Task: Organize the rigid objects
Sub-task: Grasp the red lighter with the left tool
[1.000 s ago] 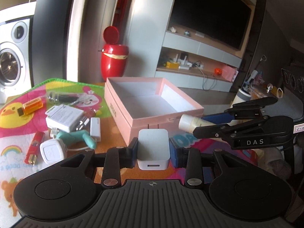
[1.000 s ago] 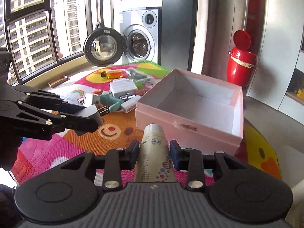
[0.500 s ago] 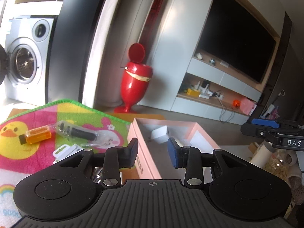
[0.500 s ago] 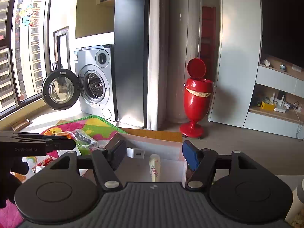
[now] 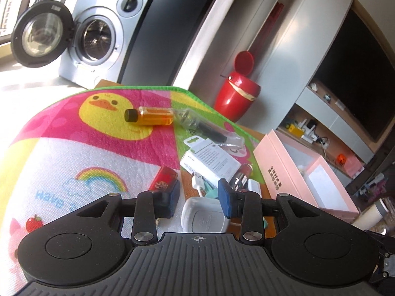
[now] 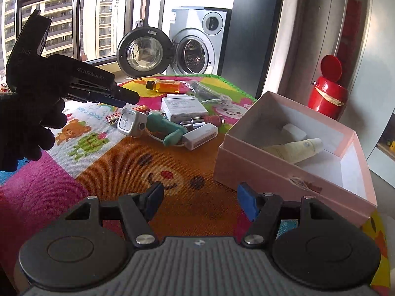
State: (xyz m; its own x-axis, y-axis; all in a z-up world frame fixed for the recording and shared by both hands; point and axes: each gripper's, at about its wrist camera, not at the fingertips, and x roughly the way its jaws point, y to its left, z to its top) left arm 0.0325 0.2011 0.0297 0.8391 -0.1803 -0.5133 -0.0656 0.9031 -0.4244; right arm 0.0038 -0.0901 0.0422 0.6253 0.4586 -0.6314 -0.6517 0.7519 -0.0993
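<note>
Though boxed, tube (image 6: 293,149) right-view only

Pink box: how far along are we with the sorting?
Done: a white charger and a cream tube lie in the pink box. In hand: nothing; the left tool hovers open above a white adapter. Left: bottle, lighter and the rest.

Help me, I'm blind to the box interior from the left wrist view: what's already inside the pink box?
Observer: The pink box holds a cream tube lying beside a white adapter.
Operator: Is my right gripper carrying anything?
Observer: No, it is open and empty, over the mat in front of the box.
Operator: Is my left gripper touching the square white device?
Observer: Not by the side view: it hangs above it, apart.
</note>
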